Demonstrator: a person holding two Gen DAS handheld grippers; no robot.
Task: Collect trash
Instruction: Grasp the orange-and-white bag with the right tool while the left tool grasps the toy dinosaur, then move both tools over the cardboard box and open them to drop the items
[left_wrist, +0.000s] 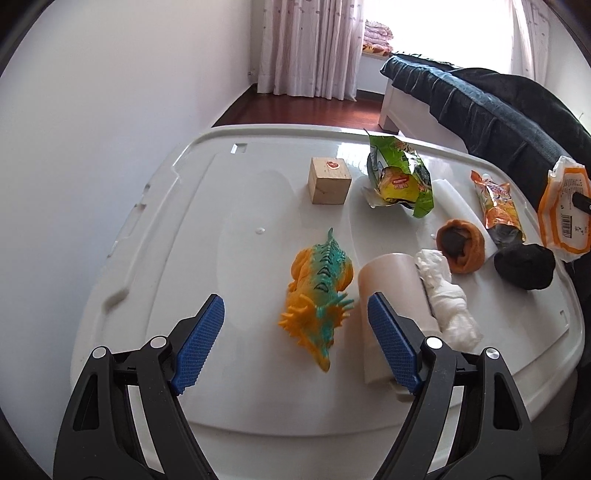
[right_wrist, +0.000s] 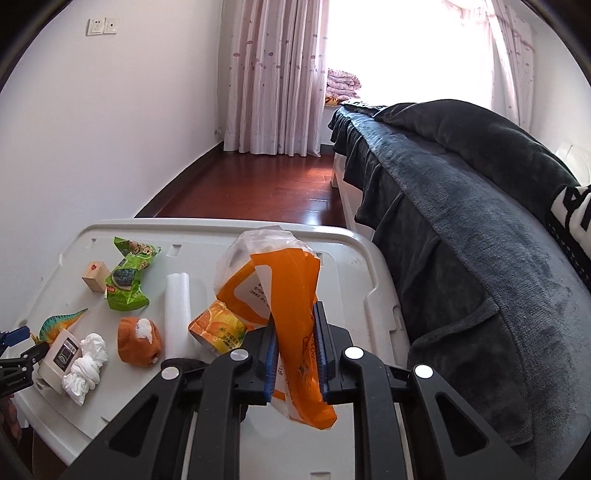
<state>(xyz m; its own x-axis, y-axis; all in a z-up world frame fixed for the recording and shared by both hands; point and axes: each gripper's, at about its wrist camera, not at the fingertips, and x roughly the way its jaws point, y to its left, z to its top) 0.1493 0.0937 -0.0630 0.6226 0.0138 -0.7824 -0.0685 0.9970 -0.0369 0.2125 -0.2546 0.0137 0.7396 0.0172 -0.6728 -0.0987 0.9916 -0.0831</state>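
Right tongs (right_wrist: 295, 354) pinch orange bag (right_wrist: 280, 288), its length upright.

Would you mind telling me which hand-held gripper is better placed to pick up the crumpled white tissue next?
Left. The left hand-held gripper is open and empty, hovering near the crumpled white tissue; the right hand-held gripper is shut on the orange bag.
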